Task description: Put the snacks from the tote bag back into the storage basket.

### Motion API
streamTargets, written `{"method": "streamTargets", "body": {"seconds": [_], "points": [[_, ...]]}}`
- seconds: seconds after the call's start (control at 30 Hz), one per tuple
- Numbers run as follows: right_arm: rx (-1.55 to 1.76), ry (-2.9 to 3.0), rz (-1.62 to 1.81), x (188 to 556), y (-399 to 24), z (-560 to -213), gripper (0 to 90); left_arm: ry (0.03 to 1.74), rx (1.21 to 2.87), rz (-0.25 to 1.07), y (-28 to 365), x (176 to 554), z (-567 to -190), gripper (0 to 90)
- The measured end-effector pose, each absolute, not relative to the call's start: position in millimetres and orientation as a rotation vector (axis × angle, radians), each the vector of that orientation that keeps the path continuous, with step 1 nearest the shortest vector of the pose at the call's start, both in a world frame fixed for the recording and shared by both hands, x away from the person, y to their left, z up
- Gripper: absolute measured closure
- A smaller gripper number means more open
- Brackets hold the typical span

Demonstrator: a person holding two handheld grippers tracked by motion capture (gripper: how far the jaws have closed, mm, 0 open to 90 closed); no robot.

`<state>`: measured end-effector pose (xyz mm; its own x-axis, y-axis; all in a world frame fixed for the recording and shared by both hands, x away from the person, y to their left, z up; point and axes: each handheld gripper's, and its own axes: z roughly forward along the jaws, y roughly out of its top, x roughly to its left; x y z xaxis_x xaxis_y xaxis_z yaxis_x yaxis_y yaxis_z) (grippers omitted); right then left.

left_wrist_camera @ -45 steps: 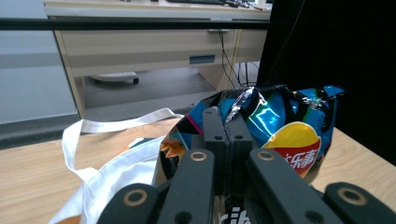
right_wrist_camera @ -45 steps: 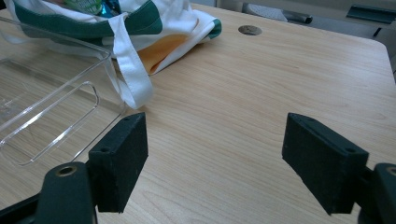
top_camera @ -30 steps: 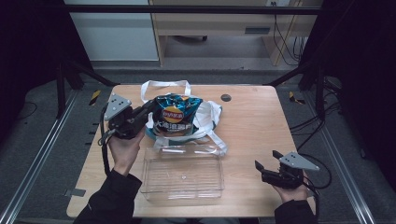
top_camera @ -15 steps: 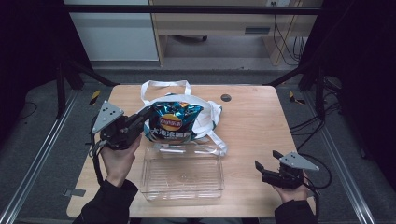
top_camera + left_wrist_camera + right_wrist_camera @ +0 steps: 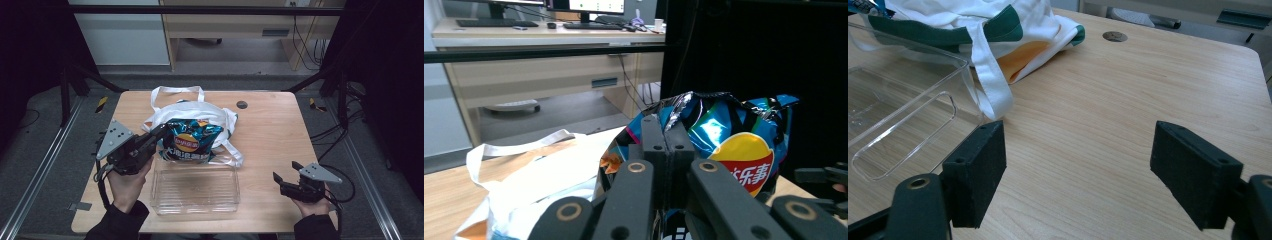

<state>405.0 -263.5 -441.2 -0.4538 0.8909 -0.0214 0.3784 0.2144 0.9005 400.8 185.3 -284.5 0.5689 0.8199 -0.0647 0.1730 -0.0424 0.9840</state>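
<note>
The left gripper (image 5: 161, 134) is carrying the crisp bag (image 5: 190, 142) towards six o'clock, away from the middle of the white cloth bag (image 5: 200, 112) and closer to the clear plastic tray (image 5: 195, 192). The crisp bag is now hanging over the cloth bag's near edge, its lower end just at the tray's far rim. The left hand (image 5: 125, 182) is drifting with it, from about ten o'clock on the table round towards nine o'clock, nearer the table's left edge.
</note>
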Motion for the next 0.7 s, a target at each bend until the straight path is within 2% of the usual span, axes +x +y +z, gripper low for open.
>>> {"method": "streamTargets", "body": {"seconds": [0.7], "points": [[1.175, 1.943, 1.198, 404.7, -262.9, -441.5, 22.5, 0.873, 1.61, 0.604, 182.6, 381.6, -315.2, 90.0]]}}
